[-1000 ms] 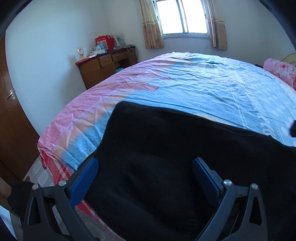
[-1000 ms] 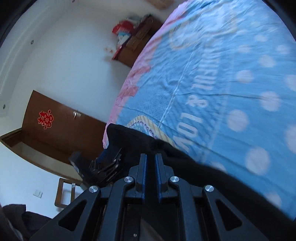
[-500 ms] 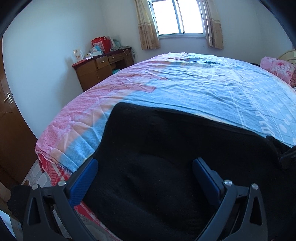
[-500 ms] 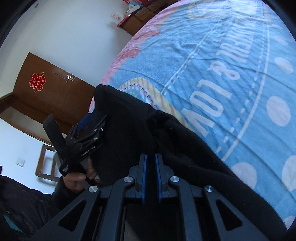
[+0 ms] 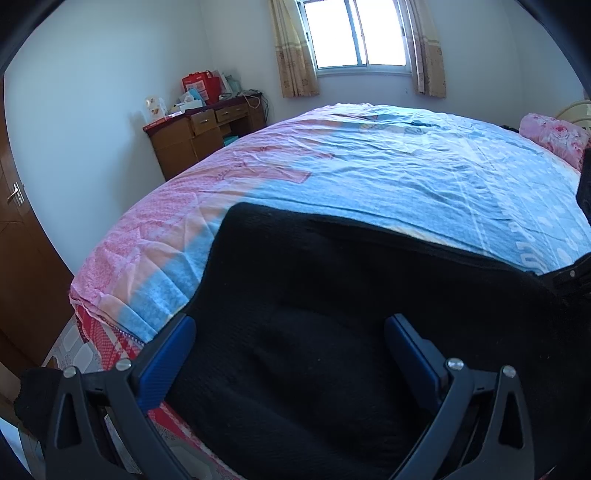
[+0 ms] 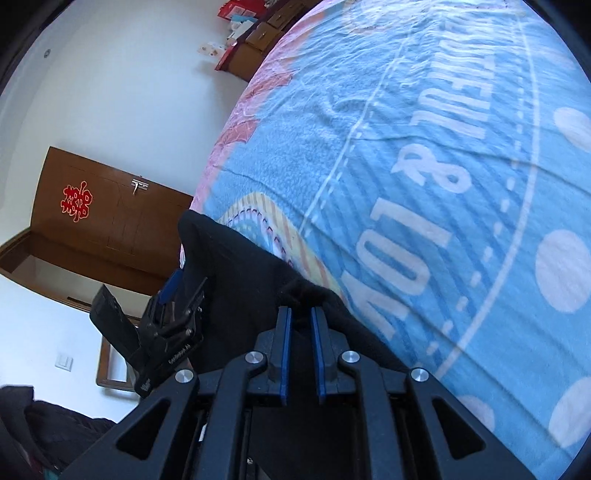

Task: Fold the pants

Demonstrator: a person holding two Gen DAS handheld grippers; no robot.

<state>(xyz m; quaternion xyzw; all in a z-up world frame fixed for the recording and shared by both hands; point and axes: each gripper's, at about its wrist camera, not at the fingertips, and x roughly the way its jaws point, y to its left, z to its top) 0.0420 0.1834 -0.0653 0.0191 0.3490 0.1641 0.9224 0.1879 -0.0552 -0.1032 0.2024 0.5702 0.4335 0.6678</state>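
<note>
White walls frame a bedroom with a brown door (image 5: 14, 236) at the left edge, a wooden desk (image 5: 201, 138) piled with boxes against the far wall, and a curtained window (image 5: 360, 35) beyond the bed. Black pants (image 5: 332, 314) lie on the near left part of the bed (image 5: 406, 166), a soft, matte, fleecy cloth with a straight far edge and a rounded left corner close to the bed's left side. Under them spreads a wrinkled bedcover, pink at the left and pale blue with white dots and lettering to the right; a pink flowered pillow (image 5: 554, 136) sits at the far right. The left gripper (image 5: 291, 347) hangs over the pants with its blue-padded fingers spread wide, holding nothing. The right gripper (image 6: 300, 347) has its fingers drawn close on a bunched fold of the pants at their right end, the cloth rising in a small hump between the blue pads.
</note>
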